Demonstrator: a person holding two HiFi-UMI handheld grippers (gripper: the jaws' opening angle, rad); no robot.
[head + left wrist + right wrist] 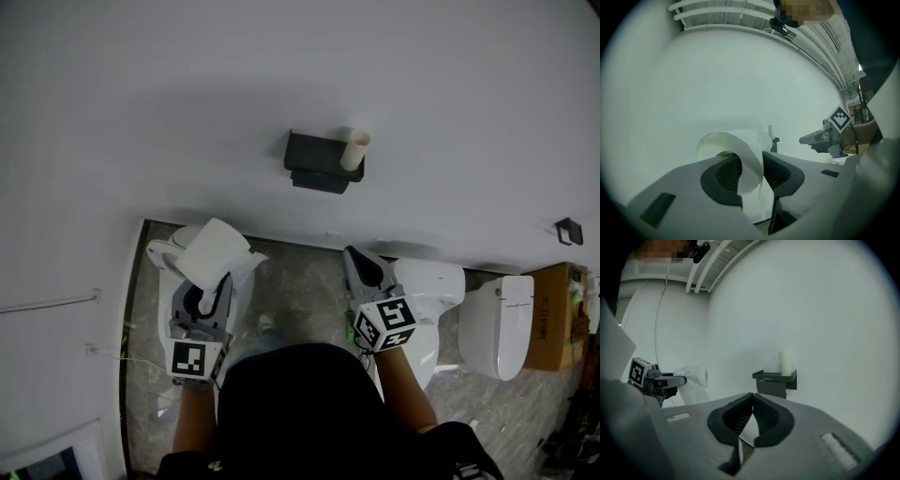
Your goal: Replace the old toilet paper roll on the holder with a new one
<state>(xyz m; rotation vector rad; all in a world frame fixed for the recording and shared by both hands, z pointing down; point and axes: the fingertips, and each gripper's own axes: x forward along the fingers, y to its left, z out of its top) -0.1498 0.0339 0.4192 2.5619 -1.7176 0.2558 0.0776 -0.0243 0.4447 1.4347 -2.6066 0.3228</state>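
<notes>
A black wall holder (319, 164) carries an old, bare cardboard tube (355, 149) standing upright on its right end. My left gripper (212, 281) is shut on a new white toilet paper roll (219, 251), which has a loose sheet hanging down. In the left gripper view the roll (743, 152) sits between the pads, with the holder (775, 143) far ahead. My right gripper (362, 259) is shut with nothing in it, below and slightly right of the holder. In the right gripper view its jaws (752, 398) are pressed together, and the holder (776, 380) and tube (786, 363) lie ahead.
White toilets (502, 326) stand along the wall's foot on a marbled floor (300, 281). At the far right is a cardboard box (553, 314). A small black hook (567, 231) is fixed to the wall at the right. The wall around the holder is plain white.
</notes>
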